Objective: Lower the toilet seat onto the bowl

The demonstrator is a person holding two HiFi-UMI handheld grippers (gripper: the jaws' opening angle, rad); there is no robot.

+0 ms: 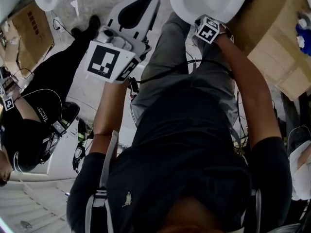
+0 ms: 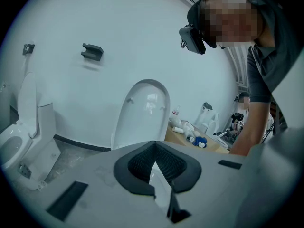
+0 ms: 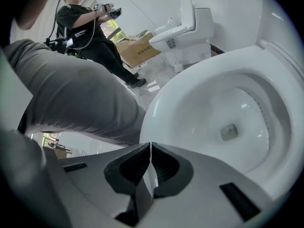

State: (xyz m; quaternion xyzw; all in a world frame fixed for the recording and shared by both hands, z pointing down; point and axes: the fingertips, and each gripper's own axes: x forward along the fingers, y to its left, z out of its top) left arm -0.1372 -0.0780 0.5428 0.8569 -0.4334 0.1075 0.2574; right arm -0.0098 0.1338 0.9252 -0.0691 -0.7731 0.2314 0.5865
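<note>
The right gripper has its jaws brought fully together, the dark ribbed pads meeting tip to tip with nothing caught between them; it holds no object. In the head view it sits at the near rim of the white ceramic toilet bowl, at the end of the person's outstretched right arm, its marker cube facing up. In the right gripper view a broad white oval seat ring appears to lie flat on top of that bowl, encircling the opening, just beyond the closed jaw tips; whether the tips touch it cannot be determined. A raised white edge shows at the back of the bowl, at far right. The left gripper is well apart from the bowl, to the left of the person's grey-trousered leg; its pads meet at the tips and grip nothing. Its view faces a pale wall, before which a white oval lid stands upright. A second white toilet stands further left with its seat raised. A second person in black clothing is on the operator's left, near flattened brown cardboard. A brown cardboard box lies to the right of the bowl.
</note>
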